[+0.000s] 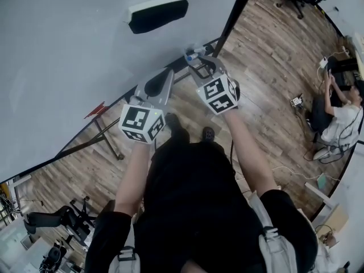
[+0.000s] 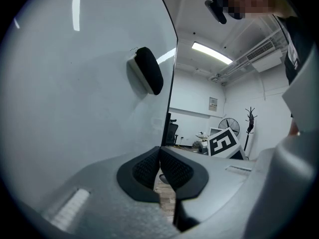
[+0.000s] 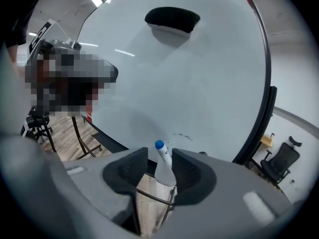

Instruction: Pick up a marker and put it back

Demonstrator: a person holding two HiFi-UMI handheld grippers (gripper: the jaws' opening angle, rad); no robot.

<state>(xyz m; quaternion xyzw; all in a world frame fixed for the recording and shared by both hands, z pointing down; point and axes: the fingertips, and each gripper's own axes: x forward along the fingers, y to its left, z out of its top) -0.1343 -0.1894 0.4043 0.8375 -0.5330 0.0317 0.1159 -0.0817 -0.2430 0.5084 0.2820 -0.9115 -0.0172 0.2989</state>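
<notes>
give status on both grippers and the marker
Left gripper shut, empty. Right gripper jaws apart, blue-capped marker between them, not clamped. Whiteboard close ahead.

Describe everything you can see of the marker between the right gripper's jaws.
The marker is a white, plastic-looking pen with a blue end. It stands nearly upright, blue end up and tilted slightly left, between the parted jaws of the right gripper. A gap shows on its left; its right side is close to or against the right pad. Its lower end is hidden, so its support cannot be told. The whiteboard is behind it.
</notes>
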